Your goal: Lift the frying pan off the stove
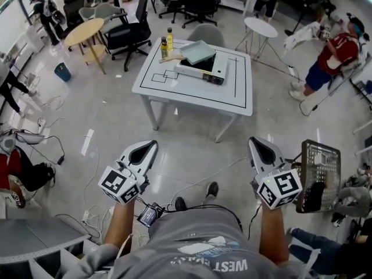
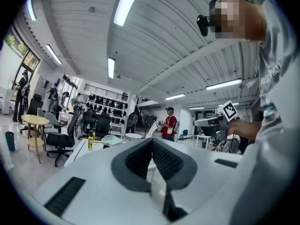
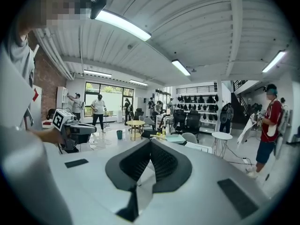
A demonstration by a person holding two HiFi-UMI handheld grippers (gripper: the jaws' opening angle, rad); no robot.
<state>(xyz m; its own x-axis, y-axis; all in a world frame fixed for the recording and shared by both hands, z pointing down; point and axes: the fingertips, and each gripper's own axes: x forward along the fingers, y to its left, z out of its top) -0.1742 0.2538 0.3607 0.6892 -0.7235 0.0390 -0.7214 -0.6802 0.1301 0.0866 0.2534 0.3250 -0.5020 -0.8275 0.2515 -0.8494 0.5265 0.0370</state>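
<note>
The left hand-held gripper (image 1: 152,145) is pinched shut, empty; frying pan (image 1: 197,52) on the stove (image 1: 204,72), well off on the bench (image 1: 192,95); right hand-held gripper (image 1: 253,140) shut, empty too. Arriving unopened, jaws could shove the pan into the bottles (image 1: 167,42).

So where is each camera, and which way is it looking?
Head view: on the person's head, looking down at floor and table; arms, shirt, left gripper and right gripper show.
Left gripper view: on that gripper, facing the table along its shut jaws; the person's right arm shows.
Right gripper view: same, with the left arm.
Shared: all see the table's pan.
</note>
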